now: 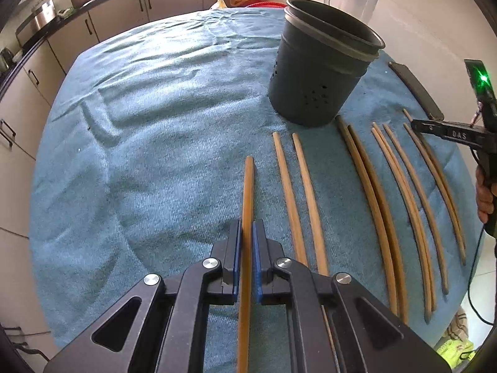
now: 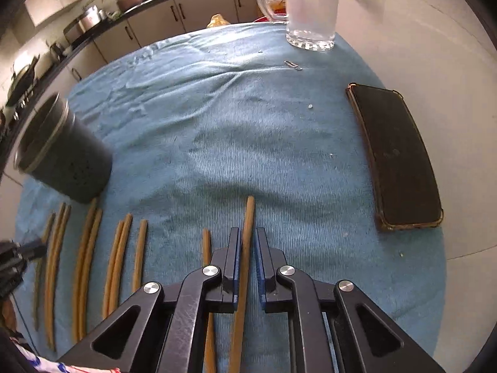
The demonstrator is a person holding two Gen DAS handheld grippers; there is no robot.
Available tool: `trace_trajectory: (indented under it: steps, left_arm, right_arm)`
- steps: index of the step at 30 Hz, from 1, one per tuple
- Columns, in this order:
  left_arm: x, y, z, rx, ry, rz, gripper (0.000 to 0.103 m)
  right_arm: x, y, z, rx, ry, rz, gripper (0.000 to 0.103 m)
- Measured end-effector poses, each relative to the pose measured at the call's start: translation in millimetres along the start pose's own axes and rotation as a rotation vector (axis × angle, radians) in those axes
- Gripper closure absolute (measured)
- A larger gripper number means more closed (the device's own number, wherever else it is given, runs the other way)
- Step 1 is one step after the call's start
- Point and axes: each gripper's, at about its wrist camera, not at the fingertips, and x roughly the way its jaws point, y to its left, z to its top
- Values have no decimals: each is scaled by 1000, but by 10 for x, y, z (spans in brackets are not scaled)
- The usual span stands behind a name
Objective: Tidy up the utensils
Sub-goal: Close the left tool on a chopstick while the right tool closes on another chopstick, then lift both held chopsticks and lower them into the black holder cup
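Several wooden chopsticks [image 1: 379, 205] lie in a row on a blue cloth [image 1: 155, 124], in front of a dark perforated utensil holder [image 1: 323, 65]. My left gripper [image 1: 247, 233] is shut on one chopstick [image 1: 248, 192], which points forward between the blue pads. My right gripper [image 2: 247, 239] is shut on another chopstick [image 2: 248, 217], at the right end of the row [image 2: 84, 258]. The holder [image 2: 62, 155] stands to the right gripper's far left. The right gripper's body also shows in the left wrist view [image 1: 459, 135].
A black phone [image 2: 394, 155] lies on the cloth to the right. A clear glass jug [image 2: 307, 6] stands at the far edge, a paper clip [image 2: 293, 65] near it. Kitchen cabinets [image 1: 124, 9] and pots run behind the table.
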Motion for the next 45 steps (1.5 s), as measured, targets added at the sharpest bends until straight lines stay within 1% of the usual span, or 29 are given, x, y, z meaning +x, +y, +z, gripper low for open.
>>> trace_trajectory:
  steps: [3,7,9,13,18,22,25,30,35,40,45]
  left_arm:
    - [16,-51,35,12,-5,21,96]
    - [33,-97,58,20,-17,45,96]
    - [-7,-86,50,-5,-33,47,96]
    - [-297,-54,-5,-47,-112,65,96]
    - [-897,-178,-164,-55,-253,91,96]
    - [-1290,-309,-323,-64,-351,68,96]
    - [-1530,-397,-444,-78,-409,49,96]
    - [-1793,-555,-666,-89,-483,33,96]
    - [-1941,-627,-794,-133,-544,-6,96]
    - [-2013,-650,-772,-143,-574,-6,96]
    - [-2095,-580,-650,-165,-597,-29,96]
  right_arm:
    - [-9,93,-33,-52,-13,-46,93]
    - [-9,122,-23,-75,-30,-8,96]
    - [-50,89,-33,-53,-45,46,97]
    - [-320,50,-122,-22,-124,79,97]
    - [-867,-12,-279,0,-256,107,97]
    - [-1275,-23,-435,7,-350,116,97]
    - [-1551,4,-573,-2,-415,108,97]
    - [-1904,21,-792,-21,-499,96,97]
    - [-2192,30,-937,-40,-561,93,97]
    - [-2379,62,-930,-56,-604,97,97]
    - [-2449,156,-763,-72,-623,106,97]
